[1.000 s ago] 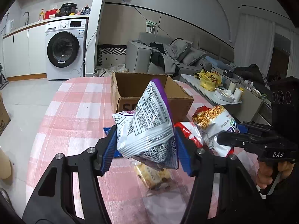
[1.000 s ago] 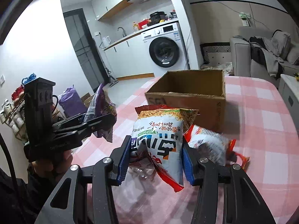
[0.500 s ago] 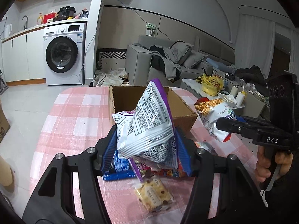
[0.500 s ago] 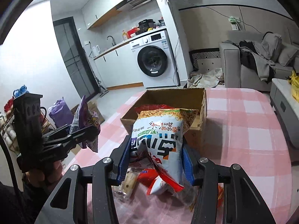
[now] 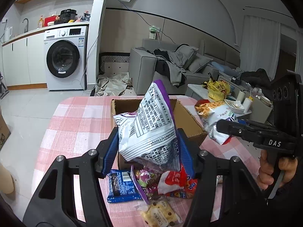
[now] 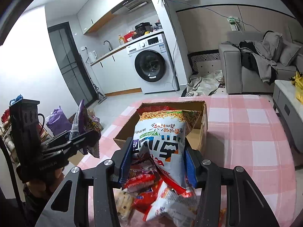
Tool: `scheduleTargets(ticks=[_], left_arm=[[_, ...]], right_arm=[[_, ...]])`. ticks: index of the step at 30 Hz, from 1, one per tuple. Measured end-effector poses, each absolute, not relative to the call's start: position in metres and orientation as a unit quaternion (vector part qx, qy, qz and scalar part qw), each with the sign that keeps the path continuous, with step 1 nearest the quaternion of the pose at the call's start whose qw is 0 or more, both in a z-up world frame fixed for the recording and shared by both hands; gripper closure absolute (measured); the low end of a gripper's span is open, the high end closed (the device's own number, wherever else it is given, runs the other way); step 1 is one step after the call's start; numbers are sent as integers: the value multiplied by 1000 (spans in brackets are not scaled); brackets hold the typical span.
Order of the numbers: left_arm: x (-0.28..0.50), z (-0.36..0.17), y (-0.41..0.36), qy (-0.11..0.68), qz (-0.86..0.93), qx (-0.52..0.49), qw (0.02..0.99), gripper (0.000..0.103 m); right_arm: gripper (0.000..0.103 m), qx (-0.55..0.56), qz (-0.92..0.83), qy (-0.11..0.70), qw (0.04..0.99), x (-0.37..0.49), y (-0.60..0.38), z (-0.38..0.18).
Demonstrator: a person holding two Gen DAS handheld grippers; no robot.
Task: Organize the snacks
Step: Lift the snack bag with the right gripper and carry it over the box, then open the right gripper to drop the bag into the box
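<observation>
My left gripper (image 5: 148, 149) is shut on a purple and white snack bag (image 5: 151, 126), held in the air before the open cardboard box (image 5: 191, 119). My right gripper (image 6: 158, 159) is shut on a white and orange noodle-snack bag (image 6: 162, 132), held in front of the same box (image 6: 202, 132). That bag also shows in the left wrist view (image 5: 215, 117), and the purple bag shows in the right wrist view (image 6: 83, 124). Loose snacks lie on the pink checked table (image 5: 75, 124) below: a blue packet (image 5: 121, 187), red bags (image 5: 178, 183), a biscuit pack (image 5: 161, 213).
A washing machine (image 5: 66, 60) and kitchen counter stand behind the table on the left. A grey sofa (image 5: 170, 68) with clothes and a low white table (image 5: 227, 98) with items stand on the right. A cardboard box sits on the floor at the left edge.
Both grippers have risen with their bags and moved toward the box. More of the loose snack pile shows beneath them.
</observation>
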State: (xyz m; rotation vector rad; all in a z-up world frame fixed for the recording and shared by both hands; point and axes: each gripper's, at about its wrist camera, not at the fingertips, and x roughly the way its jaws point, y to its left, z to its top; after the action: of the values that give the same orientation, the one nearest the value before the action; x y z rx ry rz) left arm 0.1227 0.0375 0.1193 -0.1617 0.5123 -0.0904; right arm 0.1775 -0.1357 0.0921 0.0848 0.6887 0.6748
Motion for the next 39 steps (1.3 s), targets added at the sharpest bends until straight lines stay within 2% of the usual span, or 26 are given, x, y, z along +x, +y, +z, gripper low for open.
scheduleTargets(ticks=[24, 34, 36, 38, 39], left_arm=[[247, 75, 30, 290, -37, -51, 955, 47], [275, 55, 21, 315, -32, -36, 948, 46], [275, 54, 21, 317, -31, -34, 947, 40], [273, 55, 21, 314, -31, -42, 948, 29], [270, 56, 21, 311, -33, -44, 949, 23]], right_arm=[[54, 52, 311, 363, 877, 251, -106, 60], [51, 58, 310, 375, 872, 269, -110, 50], [48, 49, 309, 372, 874, 267, -110, 52], [35, 41, 303, 365, 879, 262, -112, 55], [32, 39, 300, 363, 881, 260, -114, 56]])
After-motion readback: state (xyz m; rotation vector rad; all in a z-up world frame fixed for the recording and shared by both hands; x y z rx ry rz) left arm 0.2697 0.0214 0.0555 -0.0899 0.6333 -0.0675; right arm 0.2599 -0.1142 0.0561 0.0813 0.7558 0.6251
